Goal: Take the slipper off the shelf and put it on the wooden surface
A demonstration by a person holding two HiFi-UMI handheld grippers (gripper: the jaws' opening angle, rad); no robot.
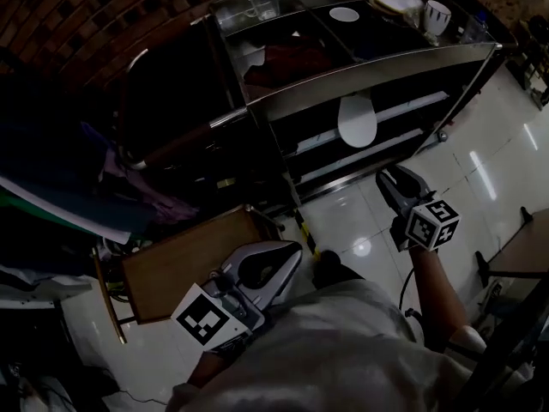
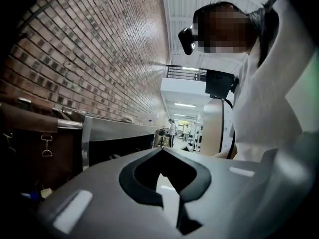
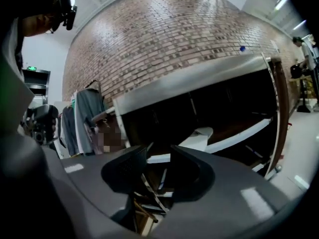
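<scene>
A white slipper point(image 1: 357, 120) lies on a middle shelf of the dark metal shelf unit point(image 1: 369, 71), toe hanging over the front rail. It shows in the right gripper view as the slipper point(image 3: 198, 137), beyond the jaws. My right gripper point(image 1: 390, 177) hangs over the floor just below and in front of that shelf; this gripper point(image 3: 159, 152) stands open with nothing between its pads. My left gripper point(image 1: 290, 251) is low beside the wooden surface point(image 1: 171, 273). In its own view the left gripper point(image 2: 163, 150) has its tips together, holding nothing.
A glass cup point(image 1: 264, 3), a white plate point(image 1: 344, 14) and a mug point(image 1: 437, 14) stand on the shelf unit's top. Clothes point(image 1: 129, 187) hang at the left. Glossy tiled floor point(image 1: 480, 170) spreads in front of the shelves. A table edge point(image 1: 523, 247) sits at the right.
</scene>
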